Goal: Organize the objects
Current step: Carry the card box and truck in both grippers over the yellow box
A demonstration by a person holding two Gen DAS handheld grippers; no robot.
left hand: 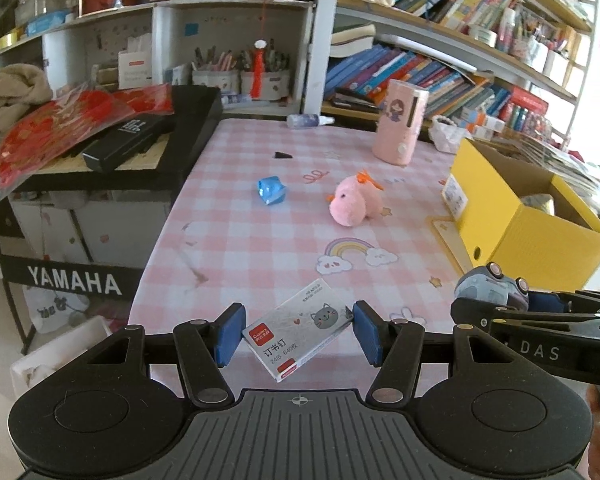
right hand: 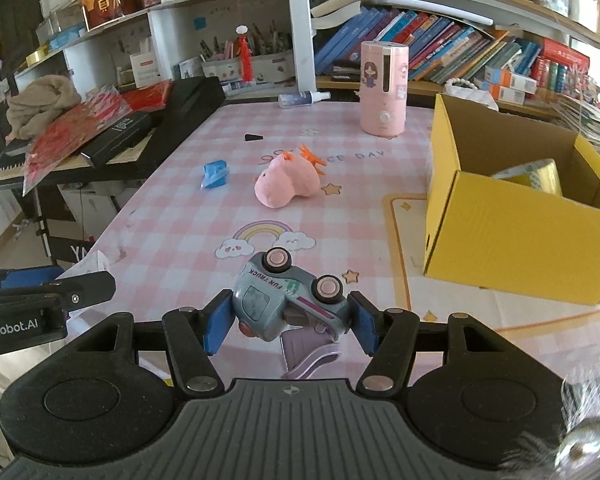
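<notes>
Yamaha keyboard point(left hand: 112, 136) (red packets atop), crammed bookshelves point(left hand: 440, 68) behind.

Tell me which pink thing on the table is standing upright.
The pink humidifier at the back stands upright, a tall cylinder with a cartoon girl on it. The pink plush lies low on the tablecloth.

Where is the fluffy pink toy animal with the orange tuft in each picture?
Left wrist view: the fluffy pink toy animal lies right of centre, on the checked tablecloth.
Right wrist view: the toy lies just left of centre, above the rainbow print.
Shared landmark: the yellow cardboard box stands to its right in both.
</notes>
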